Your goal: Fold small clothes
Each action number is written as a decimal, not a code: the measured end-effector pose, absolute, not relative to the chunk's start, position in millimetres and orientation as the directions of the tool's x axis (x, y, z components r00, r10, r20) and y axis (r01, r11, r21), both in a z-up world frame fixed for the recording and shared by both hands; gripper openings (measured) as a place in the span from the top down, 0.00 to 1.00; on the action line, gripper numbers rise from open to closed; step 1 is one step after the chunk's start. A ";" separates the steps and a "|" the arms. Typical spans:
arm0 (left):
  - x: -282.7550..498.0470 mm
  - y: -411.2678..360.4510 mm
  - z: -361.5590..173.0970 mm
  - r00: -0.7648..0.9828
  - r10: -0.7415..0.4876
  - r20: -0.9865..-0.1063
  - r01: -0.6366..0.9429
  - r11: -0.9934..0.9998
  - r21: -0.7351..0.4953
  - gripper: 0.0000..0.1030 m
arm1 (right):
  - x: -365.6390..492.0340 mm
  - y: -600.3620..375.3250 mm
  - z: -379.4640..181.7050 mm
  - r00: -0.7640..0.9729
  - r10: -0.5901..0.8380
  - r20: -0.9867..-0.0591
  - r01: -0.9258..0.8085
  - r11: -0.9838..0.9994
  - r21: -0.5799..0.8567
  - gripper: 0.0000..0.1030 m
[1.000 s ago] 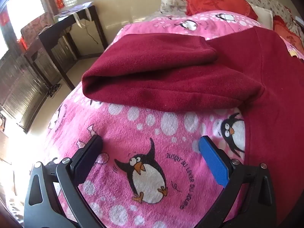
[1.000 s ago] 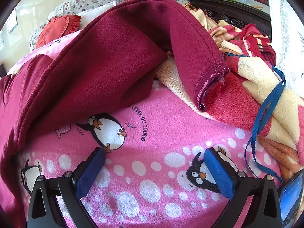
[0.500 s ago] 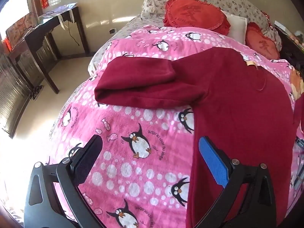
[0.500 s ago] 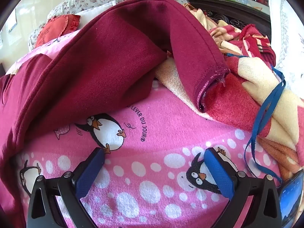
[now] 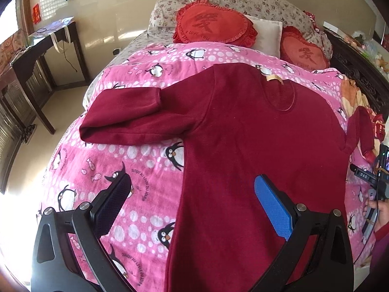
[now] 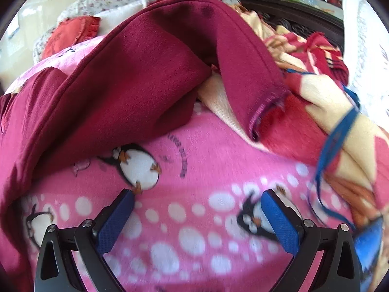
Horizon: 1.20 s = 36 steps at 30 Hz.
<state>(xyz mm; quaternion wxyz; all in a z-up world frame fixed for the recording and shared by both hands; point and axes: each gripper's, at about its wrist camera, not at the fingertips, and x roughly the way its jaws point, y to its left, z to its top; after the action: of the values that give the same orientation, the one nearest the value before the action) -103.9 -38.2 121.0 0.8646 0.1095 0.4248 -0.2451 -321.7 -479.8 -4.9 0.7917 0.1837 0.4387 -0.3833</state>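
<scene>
We are holding the left gripper (image 5: pixel 192 196) up over the bed, and its two fingers are standing wide apart with nothing between them. In the left view, the red top (image 5: pixel 255 150) is lying flat on the pink blanket (image 5: pixel 136 155) and filling the middle and right of the frame. Its neck is pointing to the upper part of the frame, toward the pillows (image 5: pixel 214 24). One sleeve (image 5: pixel 131 116) is lying folded back on itself at the middle left, with its cuff resting near the shoulder. A tan tag (image 5: pixel 273 77) is showing at the neck. A dark table (image 5: pixel 41 56) is standing at the upper left.

We are keeping the right gripper (image 6: pixel 198 215) low over the blanket (image 6: pixel 194 231), and its fingers are also standing wide apart and holding nothing. In the right view, the top (image 6: pixel 136 73) is bunching up across the upper left and middle. The other sleeve (image 6: pixel 248 56) is draping over a striped blanket (image 6: pixel 316 112) at the upper right, and its cuff is hanging open. A blue strap (image 6: pixel 338 133) is trailing down the right side. This view is a bit blurry.

At the far right edge of the left view, a hand (image 5: pixel 379 213) is showing.
</scene>
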 end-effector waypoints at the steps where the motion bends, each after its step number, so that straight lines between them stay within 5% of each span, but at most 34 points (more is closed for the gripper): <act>1: -105.9 -41.5 121.1 0.522 -0.334 -0.785 0.523 0.852 -0.015 0.01 | -324.2 -475.3 0.6 0.327 -0.431 -0.841 0.771 0.637 -0.027 0.00; 16: -107.8 -74.4 109.3 0.502 -0.369 -0.782 0.555 0.831 -0.037 0.01 | -298.7 -331.6 125.1 0.531 -0.293 -0.795 0.624 0.770 0.132 0.00; 29: -79.8 -56.6 101.8 0.517 -0.328 -0.790 0.493 0.869 -0.039 0.01 | -203.4 -255.0 148.4 0.590 -0.107 -0.801 0.410 0.894 0.183 0.00; 36: -63.2 -44.5 95.4 0.519 -0.304 -0.799 0.463 0.886 -0.037 0.01 | -175.9 -230.4 160.2 0.600 0.107 -0.793 0.328 0.871 0.365 0.00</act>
<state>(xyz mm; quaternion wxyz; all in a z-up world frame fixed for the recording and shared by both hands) -63.2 -44.5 95.4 0.8668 0.0906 0.4376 -0.2213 -175.9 -230.4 160.2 0.8600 0.2454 0.4428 -0.0643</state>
